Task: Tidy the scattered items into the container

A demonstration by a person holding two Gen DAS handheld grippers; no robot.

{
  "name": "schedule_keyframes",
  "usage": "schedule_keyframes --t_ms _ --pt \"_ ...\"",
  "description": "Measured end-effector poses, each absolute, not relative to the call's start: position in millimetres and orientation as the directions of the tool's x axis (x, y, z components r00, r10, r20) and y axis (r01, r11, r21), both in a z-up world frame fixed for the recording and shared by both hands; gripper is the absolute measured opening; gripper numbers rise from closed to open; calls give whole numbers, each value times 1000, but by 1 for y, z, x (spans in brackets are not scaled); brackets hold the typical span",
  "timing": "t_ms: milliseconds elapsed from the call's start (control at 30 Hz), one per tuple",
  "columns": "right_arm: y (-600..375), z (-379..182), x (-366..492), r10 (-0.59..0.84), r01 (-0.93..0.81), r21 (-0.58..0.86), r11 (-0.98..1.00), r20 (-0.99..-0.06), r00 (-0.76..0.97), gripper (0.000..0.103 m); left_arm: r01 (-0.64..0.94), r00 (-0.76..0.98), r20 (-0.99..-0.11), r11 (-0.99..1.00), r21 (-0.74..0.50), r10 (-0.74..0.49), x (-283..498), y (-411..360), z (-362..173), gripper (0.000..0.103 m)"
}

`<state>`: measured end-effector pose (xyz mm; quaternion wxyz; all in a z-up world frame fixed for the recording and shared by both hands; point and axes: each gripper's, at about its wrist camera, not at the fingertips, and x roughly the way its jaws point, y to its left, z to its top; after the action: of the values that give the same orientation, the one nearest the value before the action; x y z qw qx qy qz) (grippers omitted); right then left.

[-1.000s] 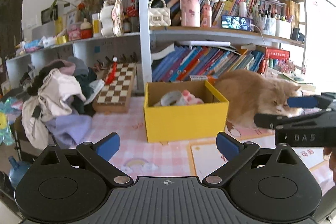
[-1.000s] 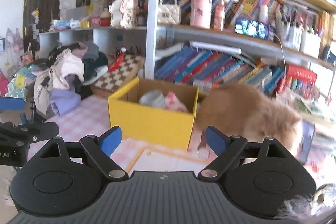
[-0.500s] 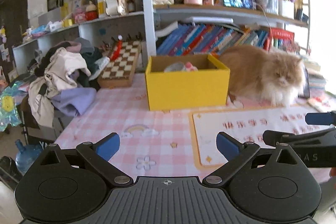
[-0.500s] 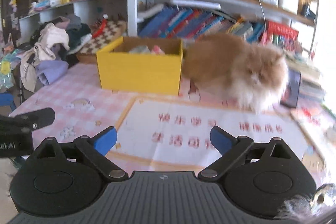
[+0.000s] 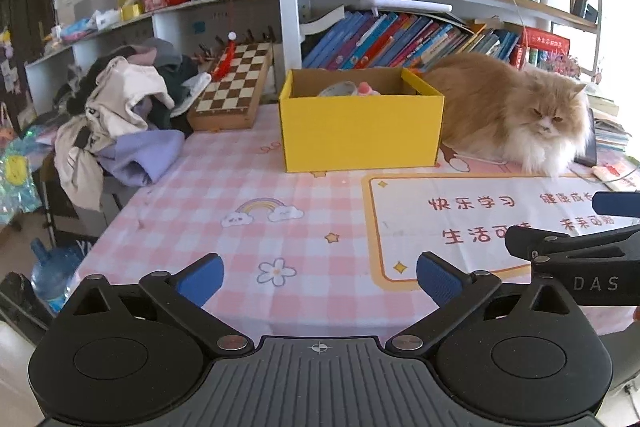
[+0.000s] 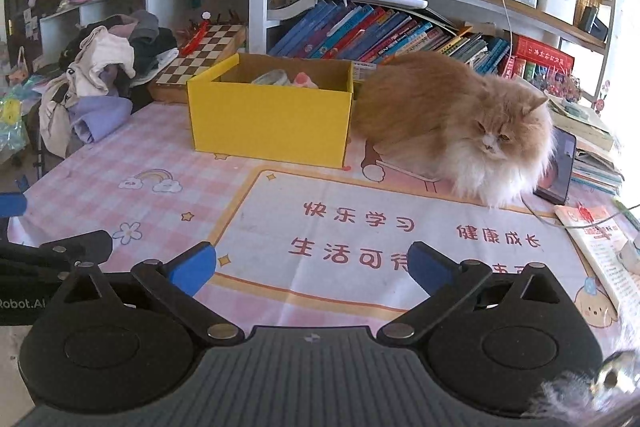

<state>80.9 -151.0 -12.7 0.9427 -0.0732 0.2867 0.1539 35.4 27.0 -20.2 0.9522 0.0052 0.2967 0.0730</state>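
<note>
Jaws: both of your grippers stand wide apart and hold nothing; left gripper [image 5: 318, 277] sits low in its frame, right gripper [image 6: 312, 267] low in its own.
Container: your yellow box [image 5: 360, 125] rests on the table [image 5: 224, 187] at the centre of the left view, and at upper centre-left [image 6: 270, 119] of the right view.
Contents: a pale tape roll [image 5: 338, 90] and a pink-and-white item [image 5: 365, 89] lie inside the box, only their tops showing over the rim.
Cat: an orange long-haired cat [image 6: 460, 119] lies just right of the box, on the printed mat [image 6: 400, 239].
Left side: a chessboard [image 5: 234, 83] leans behind the box at upper left, beside a heap of clothes [image 5: 120, 119].
Far right: a booklet [image 6: 600, 243] lies at the right edge of the right view.
</note>
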Motion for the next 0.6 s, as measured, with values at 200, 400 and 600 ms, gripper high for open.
schedule_keyframes --t_ms 200,400,600 --pt "-152 -12 83 242 -333 -58 941 -570 785 103 -150 808 -567 987 64 160 36 24 -20 103" --pt "-155 -13 85 236 -322 -51 945 -575 783 103 -133 810 -570 989 56 142 37 23 -20 103" --pt "-157 -15 86 236 -322 -45 946 -586 775 103 -125 812 -568 991 58 135 38 20 -19 103"
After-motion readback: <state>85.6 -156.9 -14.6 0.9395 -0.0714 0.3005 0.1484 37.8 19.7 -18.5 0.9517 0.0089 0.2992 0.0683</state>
